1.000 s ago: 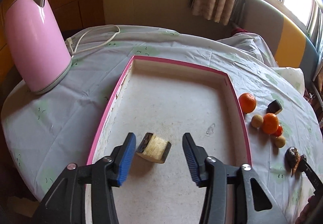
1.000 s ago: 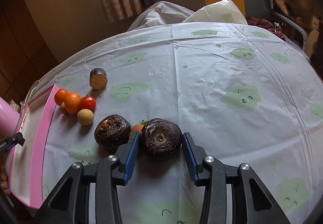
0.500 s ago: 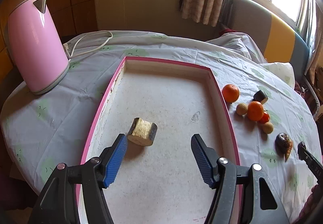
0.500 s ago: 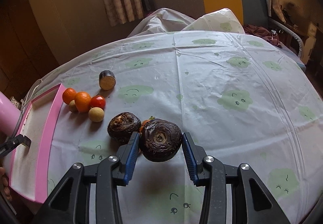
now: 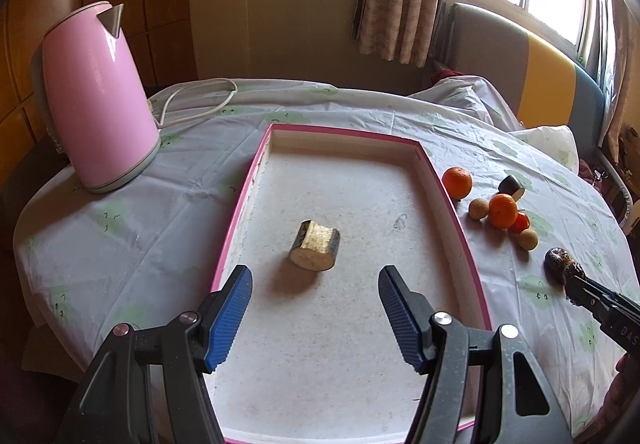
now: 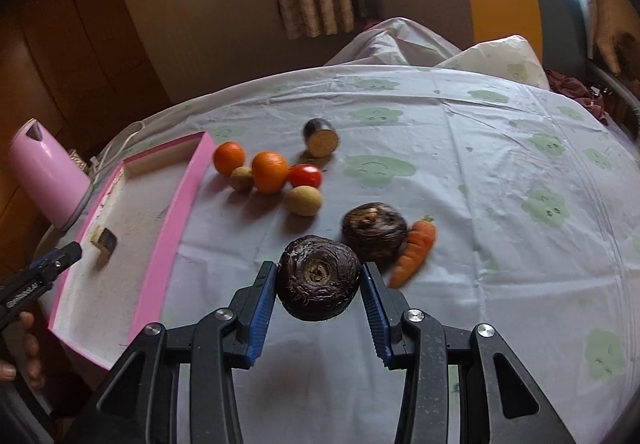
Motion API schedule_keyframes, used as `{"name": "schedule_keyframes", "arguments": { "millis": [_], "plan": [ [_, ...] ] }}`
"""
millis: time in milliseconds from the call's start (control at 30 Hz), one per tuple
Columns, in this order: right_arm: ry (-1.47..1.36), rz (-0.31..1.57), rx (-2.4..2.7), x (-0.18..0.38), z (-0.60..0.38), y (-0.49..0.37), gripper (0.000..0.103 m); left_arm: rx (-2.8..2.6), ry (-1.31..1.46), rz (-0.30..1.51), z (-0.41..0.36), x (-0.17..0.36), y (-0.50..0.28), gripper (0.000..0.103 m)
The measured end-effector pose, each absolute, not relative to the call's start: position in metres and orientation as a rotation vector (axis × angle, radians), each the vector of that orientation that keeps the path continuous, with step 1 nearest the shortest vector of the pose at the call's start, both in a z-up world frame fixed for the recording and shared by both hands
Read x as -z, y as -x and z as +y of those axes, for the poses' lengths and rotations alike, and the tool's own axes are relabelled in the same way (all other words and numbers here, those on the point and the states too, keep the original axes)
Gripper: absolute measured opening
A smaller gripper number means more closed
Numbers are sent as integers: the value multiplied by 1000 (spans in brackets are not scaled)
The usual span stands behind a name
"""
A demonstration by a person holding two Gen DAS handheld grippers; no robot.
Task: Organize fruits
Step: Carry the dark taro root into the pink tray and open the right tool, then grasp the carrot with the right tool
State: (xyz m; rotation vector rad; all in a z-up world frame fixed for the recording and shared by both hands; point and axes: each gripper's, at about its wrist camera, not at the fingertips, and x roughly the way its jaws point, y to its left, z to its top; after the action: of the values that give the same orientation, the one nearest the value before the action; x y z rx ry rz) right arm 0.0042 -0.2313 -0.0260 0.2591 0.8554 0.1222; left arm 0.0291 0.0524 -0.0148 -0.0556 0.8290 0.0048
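Lifted off the cloth since a second ago, the dark round root [image 6: 318,278] is now held clear of the surface [image 6: 500,244], clamped between the blue pads of the right tool [image 6: 319,282], while the left tool [image 5: 315,304] has been drawn back from the cut root piece [image 5: 315,250] and its jaws are spread wide with nothing between them. That piece lies alone on the floor of the pink-rimmed tray [image 5: 460,228], just ahead of the left tool's tips. A second dark root [image 6: 375,230] is seen on the cloth just beyond the held one, with a small carrot [image 6: 414,248] touching its right side. Further back, near the tray's right wall, two oranges [image 6: 270,171], a red tomato [image 6: 305,175] and two small tan fruits [image 6: 303,200] are clustered together, and a short dark-skinned cut piece [image 6: 320,137] is set a little behind them. A pink kettle [image 5: 96,99] is stood on the cloth left of the tray, its white cord [image 5: 200,103] looped behind it.
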Motion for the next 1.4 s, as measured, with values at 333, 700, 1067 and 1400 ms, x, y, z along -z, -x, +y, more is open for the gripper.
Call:
{"name": "schedule_keyframes", "arguments": {
  "millis": [333,700,1067,1400],
  "plan": [
    [-162,850,-365,2,-139,-16,43,-26,79,823,69,19,-22,67],
    [-72,907,-423,15,-92,-43,44,-21,98,845,74,23,-20,67],
    [-132,885,-380,14,-104,-38,49,0,95,841,67,21,-18,67],
    [-214,855,-198,20,-175,-5,49,69,104,838,51,16,-16,67]
  ]
}}
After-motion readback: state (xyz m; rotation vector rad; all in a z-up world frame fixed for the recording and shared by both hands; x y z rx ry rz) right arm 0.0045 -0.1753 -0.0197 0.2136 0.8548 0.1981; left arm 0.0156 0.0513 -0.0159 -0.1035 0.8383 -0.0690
